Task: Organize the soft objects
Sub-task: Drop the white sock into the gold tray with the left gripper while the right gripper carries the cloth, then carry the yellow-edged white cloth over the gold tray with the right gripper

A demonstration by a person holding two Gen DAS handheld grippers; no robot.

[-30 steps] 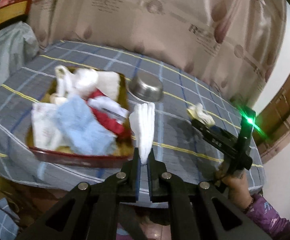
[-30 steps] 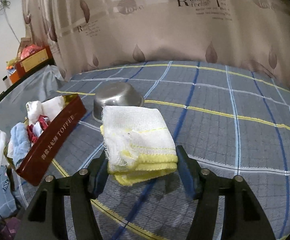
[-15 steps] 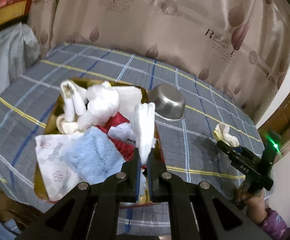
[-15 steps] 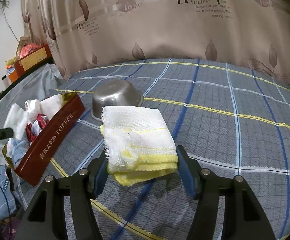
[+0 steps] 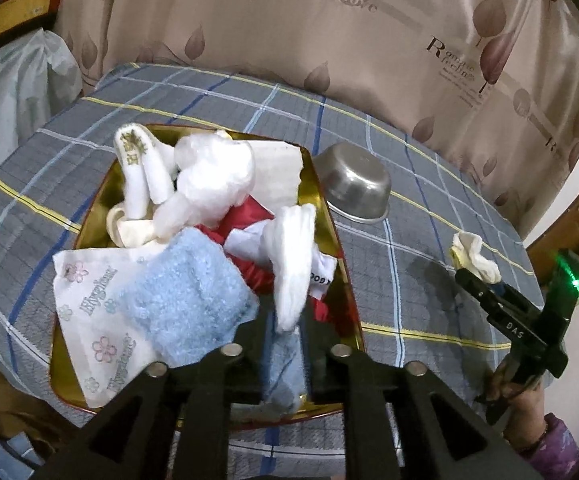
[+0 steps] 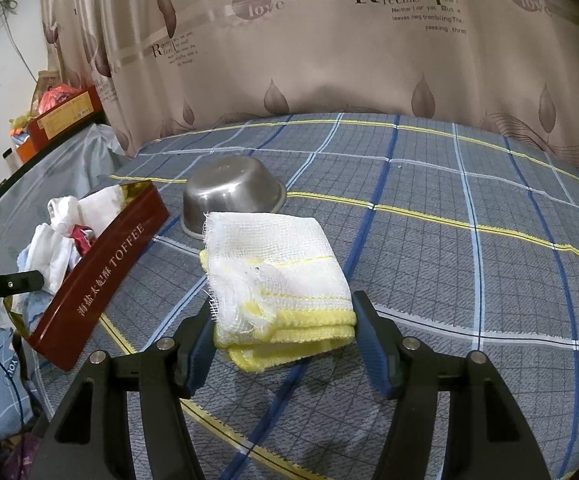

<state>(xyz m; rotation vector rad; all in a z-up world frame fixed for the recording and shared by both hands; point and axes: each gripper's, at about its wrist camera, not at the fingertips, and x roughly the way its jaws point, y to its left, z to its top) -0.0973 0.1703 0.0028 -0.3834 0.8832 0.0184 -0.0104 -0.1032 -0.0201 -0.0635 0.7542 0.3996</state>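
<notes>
1. The left gripper (image 5: 285,344) hangs over the red toffee tin (image 5: 89,216), its jaws parted. A white folded cloth (image 5: 293,268) stands on end between them, seemingly let go, though I can't quite tell whether a finger touches it.
2. The tin is piled with soft things: a blue towel (image 5: 185,296), a flowered tissue pack (image 5: 89,320), white socks (image 5: 141,168).
3. The right gripper (image 6: 285,344) sits spread on either side of a folded gauze cloth with yellow edging (image 6: 277,280) on the plaid bedspread (image 6: 469,240), gripping nothing, a steel bowl (image 6: 229,192) just behind.
4. To do this well, lift the left gripper straight up so the white cloth settles into the tin and doesn't tip over the rim.
</notes>
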